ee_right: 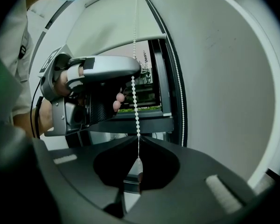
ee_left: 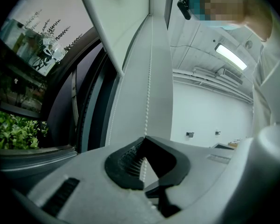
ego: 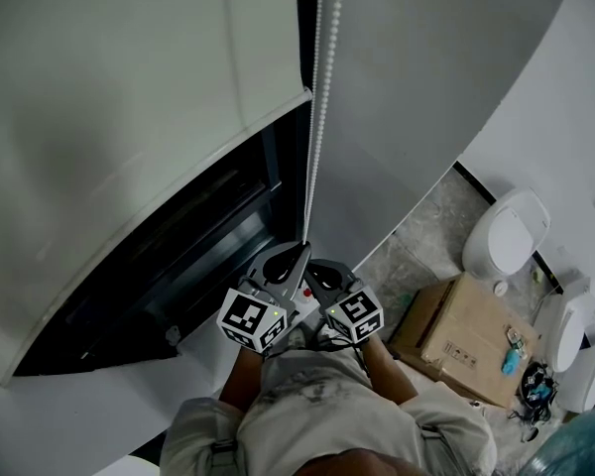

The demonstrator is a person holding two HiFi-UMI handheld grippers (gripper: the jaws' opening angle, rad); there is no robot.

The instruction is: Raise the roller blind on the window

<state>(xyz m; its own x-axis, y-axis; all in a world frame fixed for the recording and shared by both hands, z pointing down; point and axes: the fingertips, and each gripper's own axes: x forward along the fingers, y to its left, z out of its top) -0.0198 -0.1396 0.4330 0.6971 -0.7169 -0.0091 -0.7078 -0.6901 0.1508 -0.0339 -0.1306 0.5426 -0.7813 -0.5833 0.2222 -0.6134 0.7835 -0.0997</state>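
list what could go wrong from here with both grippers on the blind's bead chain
1. The left gripper and right gripper both pinch one strand of the bead chain; beads may slip through the fingers, so the roller blind barely rises.
2. The grippers sit almost against each other, so re-gripping hand over hand could make them collide.
3. The loop's other strand hangs close and might snag.

On the grey stone floor a brown cardboard box lies beside a white toilet and near a second white fixture, while green plants show outdoors and a long ceiling lamp shines above a white wall.
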